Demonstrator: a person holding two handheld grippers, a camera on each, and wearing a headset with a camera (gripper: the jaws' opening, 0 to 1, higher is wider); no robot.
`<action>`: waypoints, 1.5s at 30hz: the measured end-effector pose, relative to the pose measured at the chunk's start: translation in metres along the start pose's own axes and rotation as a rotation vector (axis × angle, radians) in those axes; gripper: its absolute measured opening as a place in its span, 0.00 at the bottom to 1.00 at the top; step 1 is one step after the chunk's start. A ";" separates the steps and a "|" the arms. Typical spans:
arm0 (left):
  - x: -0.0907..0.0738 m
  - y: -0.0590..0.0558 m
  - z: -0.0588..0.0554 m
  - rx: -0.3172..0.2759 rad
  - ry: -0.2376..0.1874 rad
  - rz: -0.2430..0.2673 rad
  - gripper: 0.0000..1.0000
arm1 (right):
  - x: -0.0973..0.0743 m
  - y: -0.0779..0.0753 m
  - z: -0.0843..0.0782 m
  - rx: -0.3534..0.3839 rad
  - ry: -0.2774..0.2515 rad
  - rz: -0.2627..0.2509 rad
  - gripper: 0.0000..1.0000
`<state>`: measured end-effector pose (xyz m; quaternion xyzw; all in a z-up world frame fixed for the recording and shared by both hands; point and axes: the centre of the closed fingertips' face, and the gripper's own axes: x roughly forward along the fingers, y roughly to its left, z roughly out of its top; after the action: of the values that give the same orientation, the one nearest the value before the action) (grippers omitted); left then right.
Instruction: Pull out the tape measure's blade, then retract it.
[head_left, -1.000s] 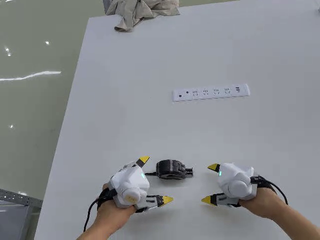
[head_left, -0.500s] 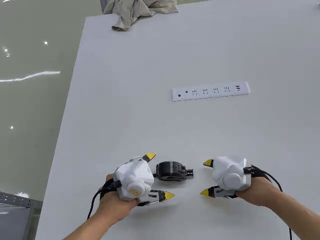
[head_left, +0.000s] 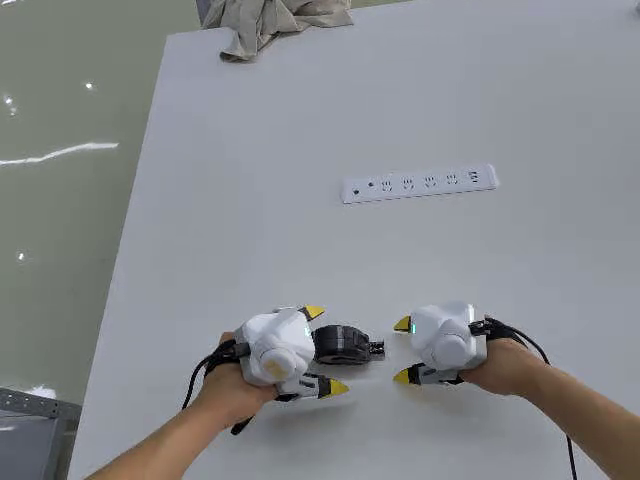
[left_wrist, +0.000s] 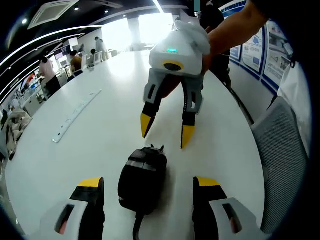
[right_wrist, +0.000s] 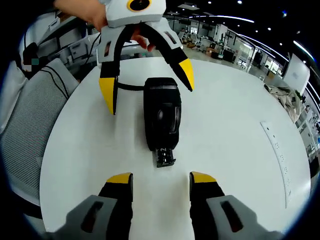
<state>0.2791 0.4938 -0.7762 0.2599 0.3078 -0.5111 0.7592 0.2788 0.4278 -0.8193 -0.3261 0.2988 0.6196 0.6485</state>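
A black tape measure (head_left: 345, 344) lies on the white table (head_left: 300, 180), its blade tip pointing right. My left gripper (head_left: 321, 349) is open, its yellow-tipped jaws on either side of the case's left end without touching it. In the left gripper view the tape measure (left_wrist: 143, 177) sits between the two jaws. My right gripper (head_left: 402, 350) is open a little to the right of the blade tip. In the right gripper view the blade tip (right_wrist: 163, 156) lies just ahead of the jaws, with the left gripper (right_wrist: 146, 79) behind the case (right_wrist: 162, 112).
A white power strip (head_left: 419, 184) lies mid-table beyond the grippers. A crumpled beige cloth (head_left: 268, 22) sits at the far edge. The table's left edge runs close to my left hand, with green floor beyond.
Both grippers have closed in on the tape measure. The left has slid right until its jaws straddle the case; the right has moved left toward the blade tip.
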 end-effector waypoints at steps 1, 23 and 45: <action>0.001 0.001 0.000 0.001 0.003 -0.009 0.69 | 0.001 0.000 0.000 -0.003 0.003 0.005 0.46; 0.023 0.000 -0.006 0.056 0.066 -0.111 0.58 | 0.014 -0.004 0.005 -0.025 0.019 0.046 0.39; 0.030 -0.002 -0.008 0.108 0.106 -0.159 0.45 | 0.020 -0.003 0.010 -0.052 0.028 0.115 0.27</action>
<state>0.2838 0.4807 -0.8037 0.3020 0.3392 -0.5712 0.6837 0.2827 0.4477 -0.8285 -0.3338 0.3100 0.6589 0.5986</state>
